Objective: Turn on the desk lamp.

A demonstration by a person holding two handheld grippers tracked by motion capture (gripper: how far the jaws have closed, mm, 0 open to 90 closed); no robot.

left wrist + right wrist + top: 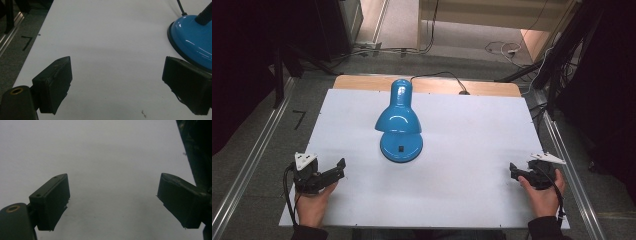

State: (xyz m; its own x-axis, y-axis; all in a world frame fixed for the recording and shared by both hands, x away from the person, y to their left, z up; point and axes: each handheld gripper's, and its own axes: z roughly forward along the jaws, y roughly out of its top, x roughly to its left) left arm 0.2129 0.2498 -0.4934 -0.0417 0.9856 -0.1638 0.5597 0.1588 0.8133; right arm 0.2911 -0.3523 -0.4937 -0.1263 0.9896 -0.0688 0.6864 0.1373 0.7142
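A glossy blue desk lamp (399, 122) stands in the middle of the white table (472, 150), its shade bent forward over its round base with a black switch. My left gripper (336, 172) rests near the table's front left, held by a hand, jaws wide open with nothing between them. In the left gripper view the lamp's base (192, 40) lies ahead to the right of the gripper (116, 82). My right gripper (515, 172) sits at the front right, pointing inward. The right gripper view has its jaws (113, 201) open over bare white surface.
The lamp's black cord (437, 76) runs off the table's far edge. Metal rails (252, 165) flank the table on both sides. A black mark (27, 42) sits on the grey floor to the left. Cables lie on the floor beyond the table.
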